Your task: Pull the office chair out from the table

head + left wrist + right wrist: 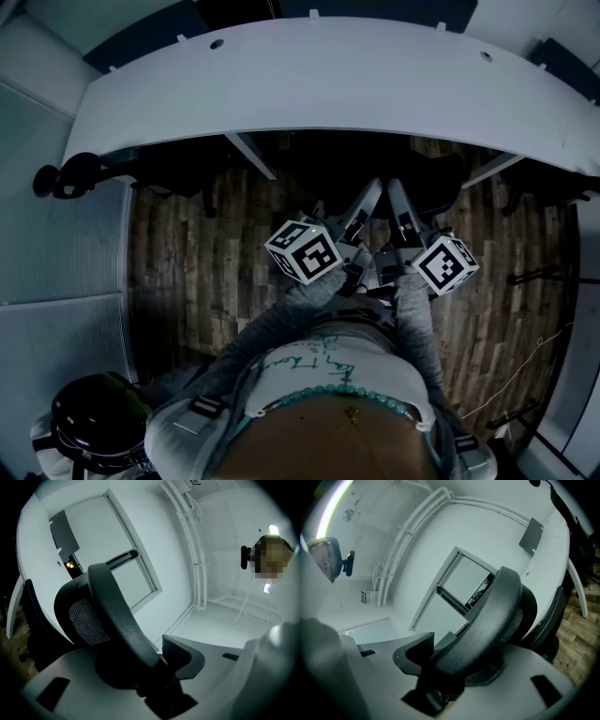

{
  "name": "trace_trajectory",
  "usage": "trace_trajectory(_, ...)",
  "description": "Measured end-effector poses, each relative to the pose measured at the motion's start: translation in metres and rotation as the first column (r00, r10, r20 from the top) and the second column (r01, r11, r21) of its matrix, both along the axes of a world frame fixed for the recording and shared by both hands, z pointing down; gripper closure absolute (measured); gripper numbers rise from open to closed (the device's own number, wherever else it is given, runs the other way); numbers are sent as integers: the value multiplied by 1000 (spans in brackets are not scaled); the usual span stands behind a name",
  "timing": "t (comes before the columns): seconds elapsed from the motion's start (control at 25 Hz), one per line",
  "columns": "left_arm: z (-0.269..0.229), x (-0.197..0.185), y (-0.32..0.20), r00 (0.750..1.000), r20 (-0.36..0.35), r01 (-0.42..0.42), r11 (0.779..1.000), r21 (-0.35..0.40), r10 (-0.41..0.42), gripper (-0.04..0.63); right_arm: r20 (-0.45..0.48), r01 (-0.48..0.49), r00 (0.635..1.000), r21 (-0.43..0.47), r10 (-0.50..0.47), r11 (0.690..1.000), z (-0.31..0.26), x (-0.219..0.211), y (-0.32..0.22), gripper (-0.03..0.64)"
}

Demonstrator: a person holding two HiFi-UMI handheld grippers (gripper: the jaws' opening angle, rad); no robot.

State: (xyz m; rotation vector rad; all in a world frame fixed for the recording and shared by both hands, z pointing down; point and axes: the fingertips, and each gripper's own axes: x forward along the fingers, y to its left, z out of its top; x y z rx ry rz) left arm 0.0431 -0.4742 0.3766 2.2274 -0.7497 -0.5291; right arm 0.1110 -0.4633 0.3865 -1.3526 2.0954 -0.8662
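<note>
Dark wood-plank floor (187, 244) fills the middle of the head view. A long, curved white table (309, 84) spans the 12 o'clock side, its slanted white legs (251, 155) reaching the planks. Pale ribbed wall panels (56, 244) line the 9 o'clock side. A black armrest (66, 173) juts in at 10 o'clock, and dark chair backs (141, 37) stand beyond the table at 11 o'clock. A thin cable (525, 366) trails over the floor at 4 o'clock. In the left gripper view, a white-framed panel (126, 569) sits at 11 o'clock, whether window or ceiling panel is unclear, with white conduits (187, 541) at 1 o'clock. The right gripper view shows a bright light strip (335, 503) at 10 o'clock.
</note>
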Motion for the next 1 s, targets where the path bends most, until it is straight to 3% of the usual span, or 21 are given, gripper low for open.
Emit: trace_trajectory(1.0, 2, 17, 27, 998, -13, 62, 998, -6, -62, 440, 27, 60, 998, -5, -59, 998, 3, 19, 26, 437)
